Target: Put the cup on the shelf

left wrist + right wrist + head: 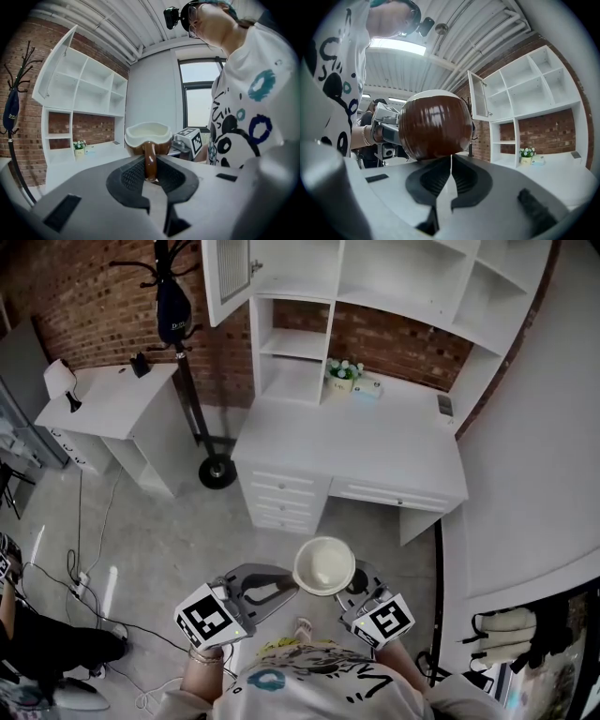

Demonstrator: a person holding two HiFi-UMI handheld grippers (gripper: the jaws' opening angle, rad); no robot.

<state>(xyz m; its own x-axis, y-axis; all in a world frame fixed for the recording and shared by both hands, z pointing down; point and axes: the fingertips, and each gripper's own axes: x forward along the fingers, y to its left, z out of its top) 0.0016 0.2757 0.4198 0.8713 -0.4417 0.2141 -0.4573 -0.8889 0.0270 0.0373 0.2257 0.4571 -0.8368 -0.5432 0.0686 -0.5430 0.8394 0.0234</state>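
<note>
The cup (324,565) is held in the air in front of the person's chest, above the floor and well apart from the white counter (375,451) and the shelf (296,345) that stands on it. From the head view only its cream inside and rim are seen; its brown outside and its handle are hidden under the rim.

The left tool (150,171) is clenched on the cup's brown handle, which is seen standing upright between the two dark pads in the left gripper view. The bowl is carried just beyond the jaw tips, mouth upward.

The right tool (450,161) is closed, with only a thin seam left between its jaws and nothing gripped there. The cup's glossy brown body is seen right at its tips; whether it is touched there cannot be settled. In the head view both sets of jaw tips are covered by the cup, and only the marker cubes and tool bodies are shown.

The top compartments of the shelf are cut off by the picture's upper edge, and an open cabinet door (226,277) is seen at their left. A small pot of flowers (342,376) is set at the back of the counter; the pale thing beside it is too small to be identified.
</note>
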